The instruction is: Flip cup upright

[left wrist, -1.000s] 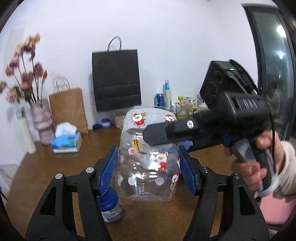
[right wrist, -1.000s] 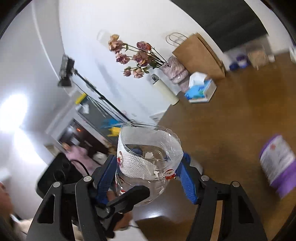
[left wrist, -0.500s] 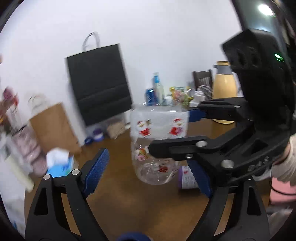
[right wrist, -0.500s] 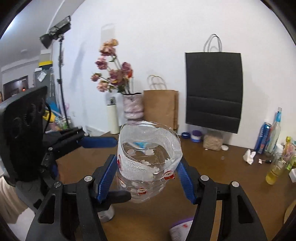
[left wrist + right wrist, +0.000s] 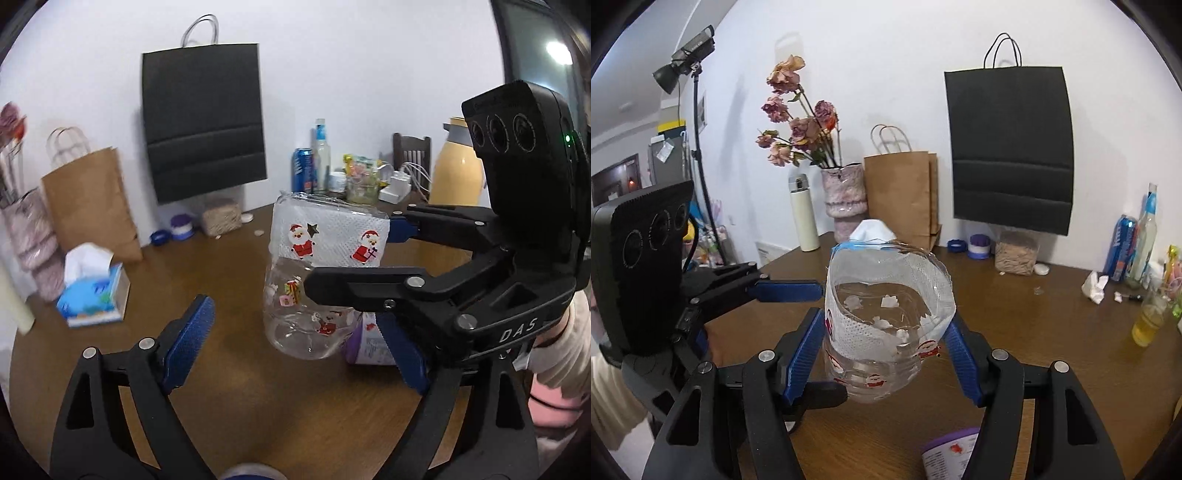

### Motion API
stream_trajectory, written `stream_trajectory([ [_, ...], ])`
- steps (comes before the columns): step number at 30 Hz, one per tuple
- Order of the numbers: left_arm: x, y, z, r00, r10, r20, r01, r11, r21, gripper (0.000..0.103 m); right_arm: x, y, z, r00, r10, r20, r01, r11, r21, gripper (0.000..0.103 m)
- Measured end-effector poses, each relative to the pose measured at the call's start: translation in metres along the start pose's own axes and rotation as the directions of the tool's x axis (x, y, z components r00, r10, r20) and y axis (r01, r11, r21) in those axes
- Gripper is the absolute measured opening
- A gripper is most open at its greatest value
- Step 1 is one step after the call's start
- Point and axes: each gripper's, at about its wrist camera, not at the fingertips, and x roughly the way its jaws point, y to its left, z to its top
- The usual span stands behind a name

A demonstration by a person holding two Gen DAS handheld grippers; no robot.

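The cup (image 5: 317,273) is clear plastic with a white band and Santa stickers. It is upright, mouth up, a little above the brown table (image 5: 229,398). My right gripper (image 5: 886,350) is shut on the cup (image 5: 886,314), its blue pads on both sides. In the left wrist view the right gripper (image 5: 351,258) comes in from the right, gripping the cup. My left gripper (image 5: 295,339) is open and empty, left of and below the cup; in the right wrist view it (image 5: 792,295) is at the left.
A purple-and-white tub (image 5: 369,345) lies on the table under the cup. A tissue box (image 5: 92,295), brown bag (image 5: 88,199), black bag (image 5: 203,125) and flower vase (image 5: 846,199) stand at the back. Bottles and a can (image 5: 1137,240) stand at the right.
My left gripper let go of the cup, opened and drew back to the left. My right gripper turned the cup from tilted to upright and lowered it slightly toward the table.
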Motion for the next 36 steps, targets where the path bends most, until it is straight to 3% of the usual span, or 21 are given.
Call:
stream_trajectory([
  [3,-0.005,-0.007,-0.018,0.999,-0.030,-0.016,0.029,0.997,-0.068,0.087,-0.002,0.009,-0.008,1.000,0.004,-0.024,-0.005,1.000,-0.030,0.069],
  [8,0.016,-0.007,-0.061,0.995,0.022,-0.093,-0.033,0.991,-0.127,0.081,0.011,0.018,-0.034,0.993,0.039,-0.113,-0.043,0.999,-0.033,0.069],
  [11,0.025,-0.001,-0.076,0.991,0.010,-0.131,-0.033,0.984,-0.177,0.079,0.018,0.022,-0.045,0.989,0.032,-0.143,-0.037,0.999,-0.034,0.069],
  [13,0.028,0.000,-0.083,0.989,0.008,-0.146,-0.036,0.981,-0.192,0.067,0.022,0.024,-0.050,0.987,0.026,-0.162,-0.032,0.999,-0.038,0.069],
  [14,0.029,-0.001,-0.085,0.988,0.009,-0.156,-0.039,0.980,-0.195,0.050,0.024,0.024,-0.052,0.985,0.025,-0.173,-0.032,0.999,-0.038,0.069],
  [15,0.030,-0.004,-0.087,0.986,0.033,-0.164,-0.063,0.982,-0.179,0.043,0.025,0.025,-0.054,0.984,0.017,-0.176,-0.025,0.999,-0.044,0.069],
  [17,0.031,-0.012,-0.089,0.982,0.071,-0.175,-0.095,0.987,-0.131,0.042,0.025,0.026,-0.055,0.983,0.014,-0.181,-0.025,0.998,-0.057,0.069],
  [19,0.032,-0.017,-0.090,0.978,0.060,-0.198,-0.081,0.992,-0.095,0.044,0.026,0.026,-0.056,0.981,-0.032,-0.192,0.016,0.996,-0.086,0.069],
  [20,0.031,-0.018,-0.090,0.977,0.057,-0.207,-0.079,0.992,-0.096,0.052,0.026,0.026,-0.056,0.981,-0.032,-0.192,0.016,0.996,-0.086,0.069],
  [21,0.030,-0.017,-0.090,0.977,0.052,-0.208,-0.077,0.991,-0.110,0.069,0.031,0.021,-0.058,0.976,-0.061,-0.211,0.042,0.995,-0.090,0.069],
  [22,0.027,-0.014,-0.090,0.978,0.046,-0.205,-0.073,0.989,-0.126,0.074,0.034,0.018,-0.059,0.973,-0.063,-0.223,0.046,0.996,-0.080,0.069],
  [25,0.017,-0.005,-0.087,0.982,0.032,-0.188,-0.064,0.984,-0.165,0.077,0.052,0.005,-0.065,0.951,-0.074,-0.300,0.060,0.997,-0.057,0.069],
  [29,0.006,-0.006,-0.094,0.973,0.058,-0.223,-0.083,0.991,-0.106,0.091,0.062,0.002,-0.074,0.944,-0.054,-0.326,0.038,0.998,-0.056,0.069],
  [31,-0.002,-0.006,-0.101,0.968,0.067,-0.241,-0.095,0.990,-0.107,0.091,0.062,0.009,-0.076,0.941,-0.067,-0.331,0.040,0.995,-0.088,0.069],
  [36,-0.024,-0.005,-0.106,0.977,0.095,-0.190,-0.122,0.984,-0.133,0.092,0.065,0.017,-0.079,0.934,-0.059,-0.351,0.024,0.995,-0.101,0.070],
])
